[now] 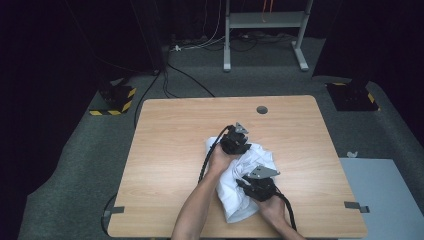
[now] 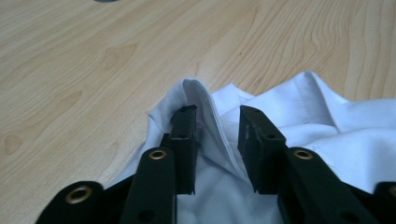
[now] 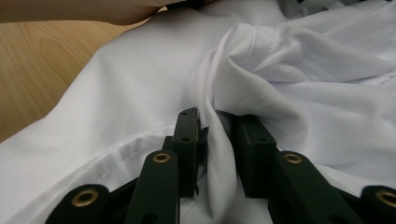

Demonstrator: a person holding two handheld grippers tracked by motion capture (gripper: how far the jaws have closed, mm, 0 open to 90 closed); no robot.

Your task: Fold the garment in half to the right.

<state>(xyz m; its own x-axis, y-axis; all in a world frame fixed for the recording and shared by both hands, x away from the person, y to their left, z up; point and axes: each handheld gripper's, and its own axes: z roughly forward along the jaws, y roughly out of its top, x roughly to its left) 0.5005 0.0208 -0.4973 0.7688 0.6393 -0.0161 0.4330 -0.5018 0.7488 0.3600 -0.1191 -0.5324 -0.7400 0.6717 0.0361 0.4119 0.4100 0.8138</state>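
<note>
A crumpled white cloth (image 1: 234, 201) lies on the wooden table (image 1: 170, 150), right of centre and toward the near edge. My left gripper (image 1: 239, 145) rests at the cloth's far edge. In the left gripper view its jaws (image 2: 217, 112) stand apart around an upright fold of the cloth (image 2: 327, 140); the fold leans on one pad and is clear of the other. My right gripper (image 1: 247, 184) sits on the near part of the cloth. Its jaws (image 3: 217, 116) straddle a raised ridge of the fabric (image 3: 140, 93) loosely, not pinching it.
The table has a round cable hole (image 1: 261, 109) near its far edge. A forearm (image 3: 93, 9) crosses the top of the right gripper view. A grey panel (image 1: 380, 195) stands off the table's right side, and a metal stand (image 1: 265, 20) behind it.
</note>
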